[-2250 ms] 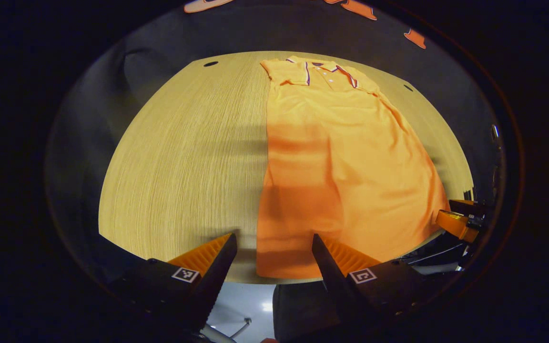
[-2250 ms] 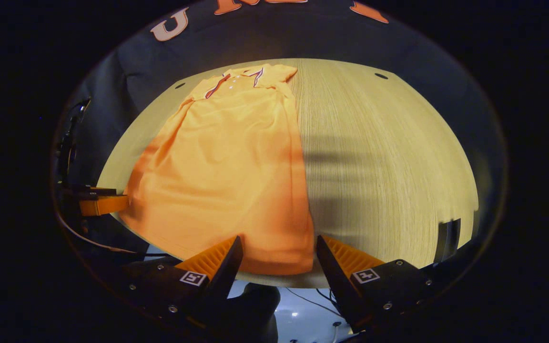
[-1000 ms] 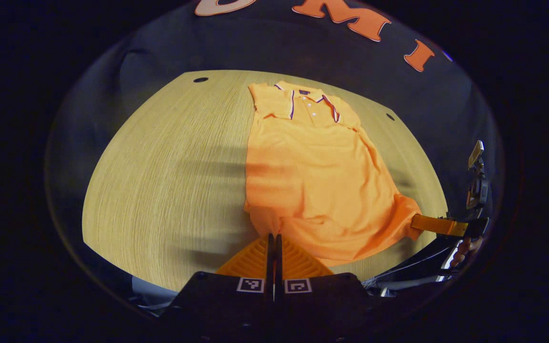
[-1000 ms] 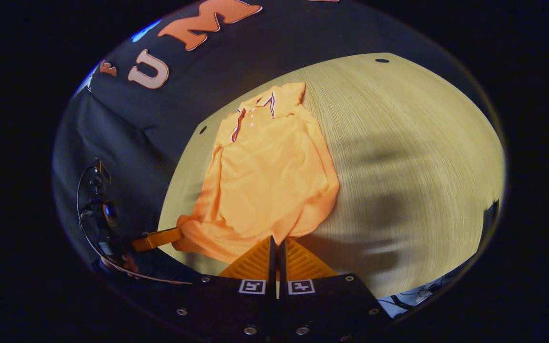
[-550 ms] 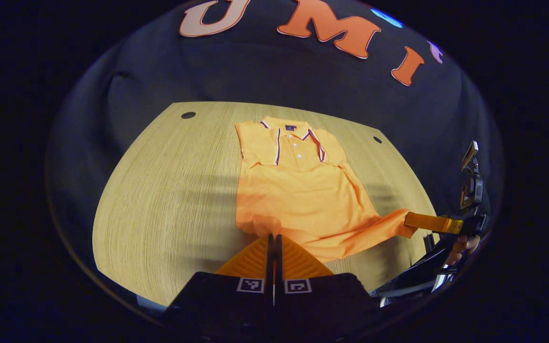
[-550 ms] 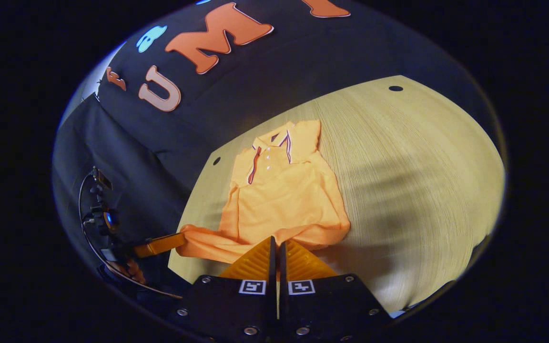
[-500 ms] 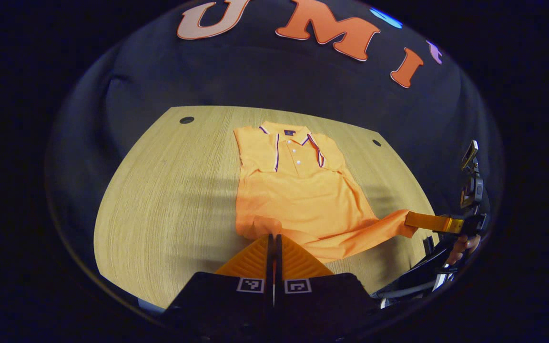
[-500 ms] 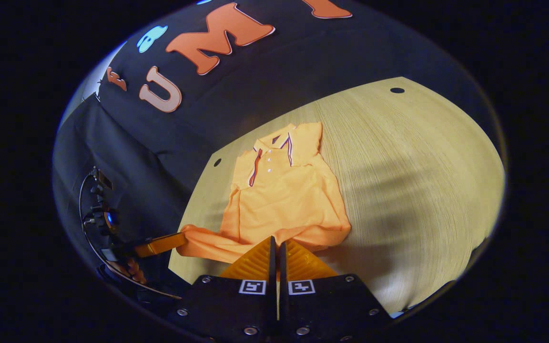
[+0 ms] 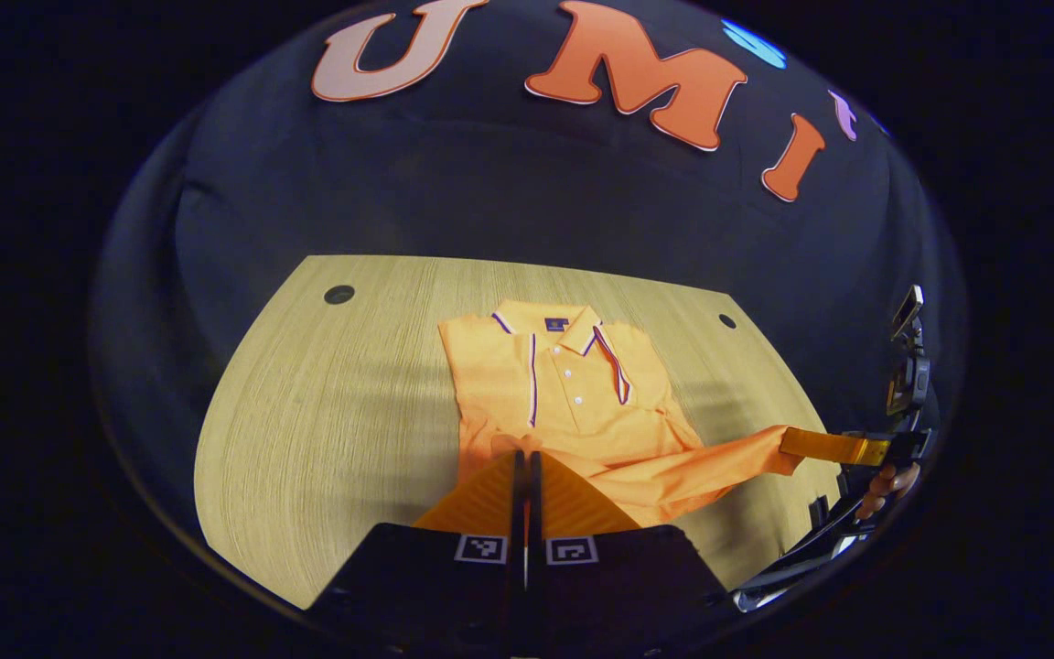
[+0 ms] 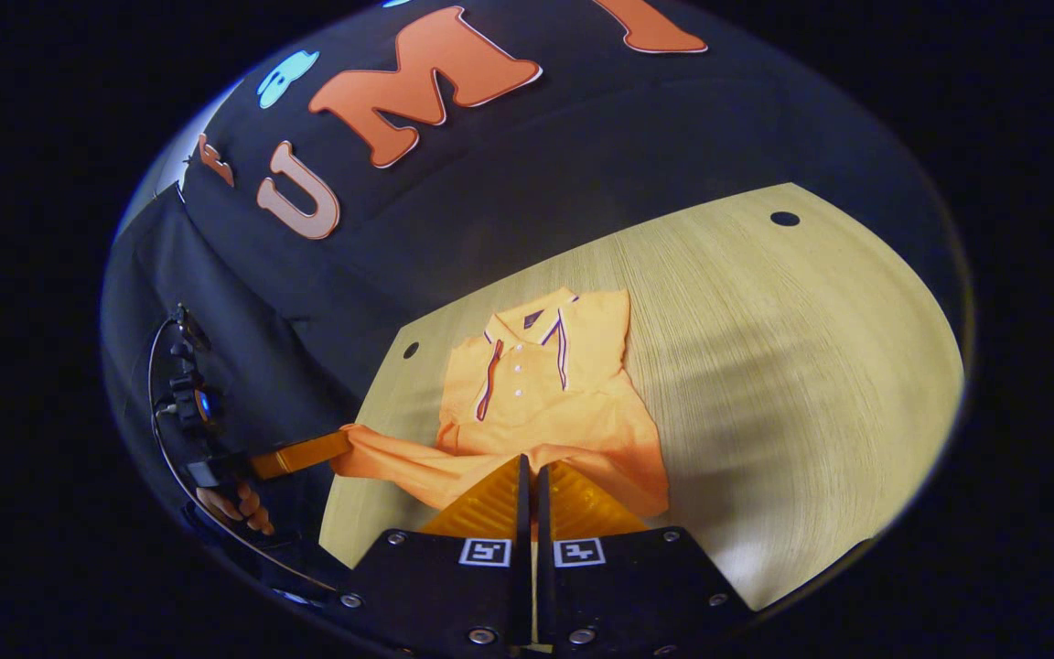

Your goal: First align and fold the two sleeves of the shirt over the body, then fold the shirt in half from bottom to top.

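Note:
An orange polo shirt [image 9: 573, 389] with a striped placket lies on the wooden table [image 9: 326, 430], collar toward the far wall, sleeves folded in. My left gripper [image 9: 522, 455] is shut on the shirt's bottom hem at one corner and holds it lifted over the body. My right gripper [image 10: 529, 459] is shut on the hem's other corner, which hangs over the shirt [image 10: 545, 384]. Between them the hem is stretched as a raised band. The right gripper [image 9: 797, 444] also appears at the right in the left gripper view, and the left gripper [image 10: 330, 450] at the left in the right gripper view.
The table [image 10: 792, 366] has small dark round holes [image 9: 338, 294] near its far corners. A hand [image 10: 239, 508] with cables holds the left gripper at the table's left edge. Bare wood spreads out to both sides of the shirt.
Both grippers shut on the bottom hem, lifted it and carried it toward the collar. The lower half now lies folded over and the hem is close behind the placket.

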Action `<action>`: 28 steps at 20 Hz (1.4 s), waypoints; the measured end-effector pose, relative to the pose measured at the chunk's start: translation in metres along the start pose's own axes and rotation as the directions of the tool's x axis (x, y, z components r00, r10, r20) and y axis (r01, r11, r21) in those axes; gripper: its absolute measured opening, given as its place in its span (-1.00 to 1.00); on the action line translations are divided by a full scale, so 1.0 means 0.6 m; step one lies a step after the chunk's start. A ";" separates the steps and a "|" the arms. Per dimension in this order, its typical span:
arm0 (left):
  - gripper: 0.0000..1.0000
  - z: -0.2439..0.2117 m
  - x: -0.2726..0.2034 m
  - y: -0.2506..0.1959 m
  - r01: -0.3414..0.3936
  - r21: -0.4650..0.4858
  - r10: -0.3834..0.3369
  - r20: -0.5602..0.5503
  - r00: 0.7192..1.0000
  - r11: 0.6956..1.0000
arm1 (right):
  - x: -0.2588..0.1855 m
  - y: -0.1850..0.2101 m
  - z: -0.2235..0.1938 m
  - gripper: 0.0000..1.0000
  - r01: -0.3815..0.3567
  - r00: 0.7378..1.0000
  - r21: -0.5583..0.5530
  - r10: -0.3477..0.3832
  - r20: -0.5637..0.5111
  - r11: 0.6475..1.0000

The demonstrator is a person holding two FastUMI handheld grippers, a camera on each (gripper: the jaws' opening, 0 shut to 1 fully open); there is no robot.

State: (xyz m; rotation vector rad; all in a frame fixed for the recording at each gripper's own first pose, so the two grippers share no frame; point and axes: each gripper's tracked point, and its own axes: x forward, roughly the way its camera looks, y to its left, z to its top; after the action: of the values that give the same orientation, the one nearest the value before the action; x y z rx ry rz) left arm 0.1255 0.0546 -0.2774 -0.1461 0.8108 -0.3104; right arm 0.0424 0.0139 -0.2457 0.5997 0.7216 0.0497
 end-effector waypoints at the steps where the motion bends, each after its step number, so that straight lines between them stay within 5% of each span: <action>1: -0.98 0.013 0.013 0.003 0.002 0.002 -0.002 0.004 1.000 1.000 | 0.009 0.003 0.012 -0.94 0.001 1.000 -0.004 -0.001 0.001 1.000; 12: -0.98 0.167 0.154 0.072 -0.027 0.056 0.025 0.044 0.999 0.998 | 0.149 0.014 0.158 -0.94 0.038 0.999 -0.045 -0.037 0.027 0.998; 28: -0.99 0.283 0.322 0.149 -0.113 0.079 0.105 0.096 0.990 0.990 | 0.322 -0.025 0.294 -0.94 0.154 0.988 -0.108 -0.149 0.048 0.982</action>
State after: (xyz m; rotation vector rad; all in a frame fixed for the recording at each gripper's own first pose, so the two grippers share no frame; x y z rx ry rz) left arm 0.3940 0.0773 -0.3166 -0.0363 0.7105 -0.2323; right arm 0.2982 -0.0395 -0.2668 0.4363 0.7190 -0.0624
